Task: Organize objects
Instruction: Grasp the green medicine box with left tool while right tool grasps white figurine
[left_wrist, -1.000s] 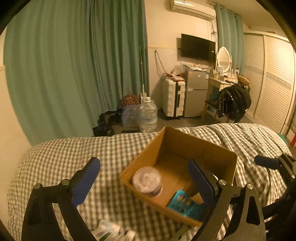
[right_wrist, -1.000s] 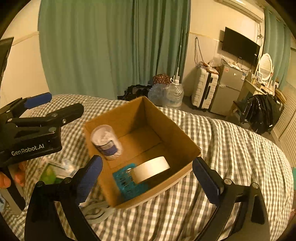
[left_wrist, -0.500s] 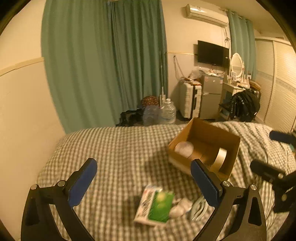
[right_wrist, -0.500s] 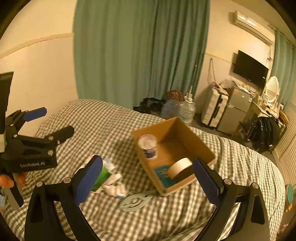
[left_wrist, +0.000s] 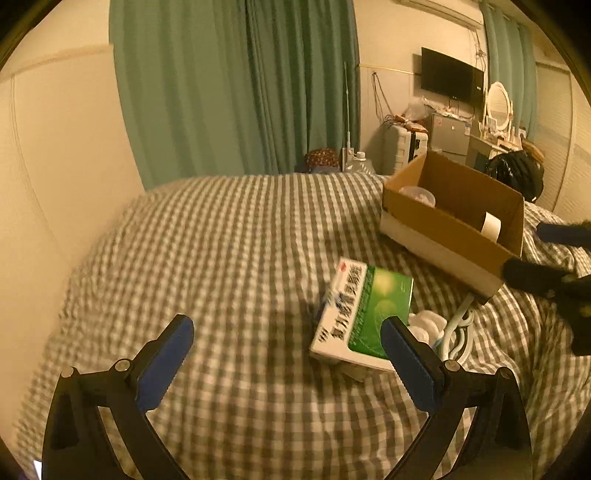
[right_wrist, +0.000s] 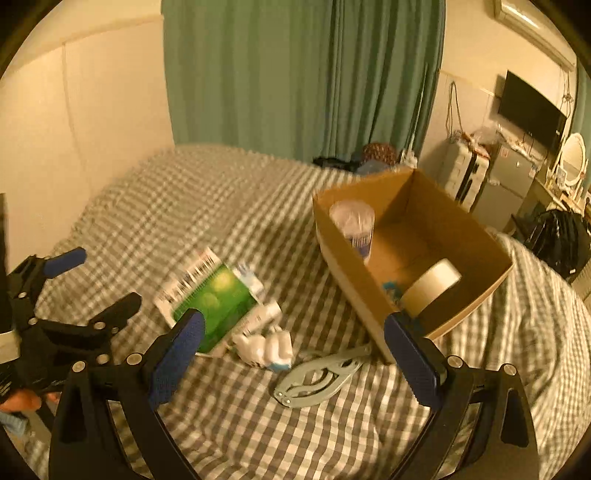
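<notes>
A grey-checked bed carries a brown cardboard box beside a green-and-white carton. Left tool and right tool hover spread wide, both empty.

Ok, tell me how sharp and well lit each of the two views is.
Left wrist view: dim amber light, checked bedspread smeared by motion blur, green box print soft. Right wrist view: same warm cast, green box and cardboard box blurred, pliers fairly crisp. Both bend at the fisheye edges.
</notes>
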